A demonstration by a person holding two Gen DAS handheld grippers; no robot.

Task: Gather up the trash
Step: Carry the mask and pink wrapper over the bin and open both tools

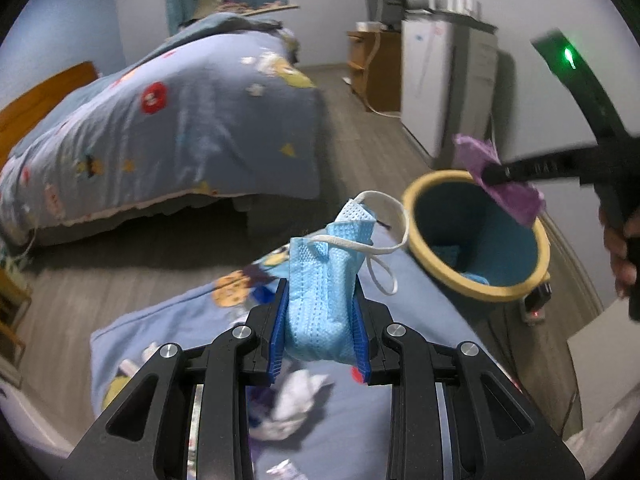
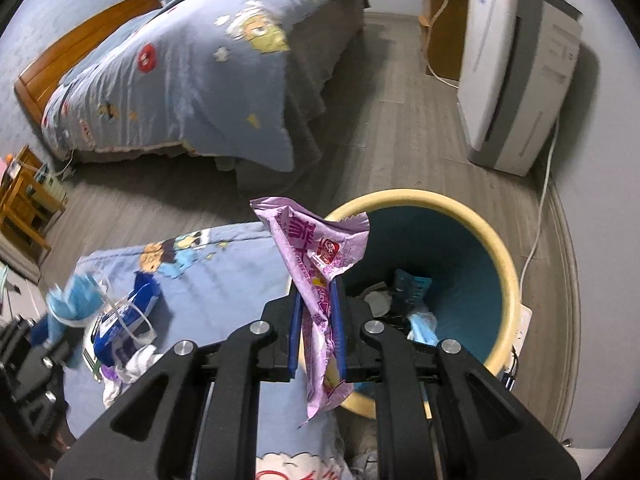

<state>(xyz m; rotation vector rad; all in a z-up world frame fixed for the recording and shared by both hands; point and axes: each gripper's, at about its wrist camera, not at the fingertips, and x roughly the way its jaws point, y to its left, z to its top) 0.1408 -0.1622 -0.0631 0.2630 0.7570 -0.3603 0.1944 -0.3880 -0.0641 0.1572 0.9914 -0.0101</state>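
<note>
My left gripper (image 1: 320,292) is shut on a light blue face mask (image 1: 320,304) whose white ear loops hang loose, held above the blue bed cover (image 1: 400,420). The right wrist view shows that mask (image 2: 70,300) at the far left. My right gripper (image 2: 318,296) is shut on a crumpled purple wrapper (image 2: 320,256), held over the near rim of a teal trash bin with a yellow rim (image 2: 400,196). In the left wrist view the bin (image 1: 472,288) stands to the right, with the purple wrapper (image 1: 516,196) above its far edge.
A crumpled white tissue (image 1: 298,400) and a blue-and-white packet (image 2: 120,320) lie on the near bed. Trash sits in the bin's bottom. A second bed (image 2: 180,80) stands across the wooden floor. A white appliance (image 2: 512,80) is against the wall, with a cable and a power strip (image 1: 536,308) nearby.
</note>
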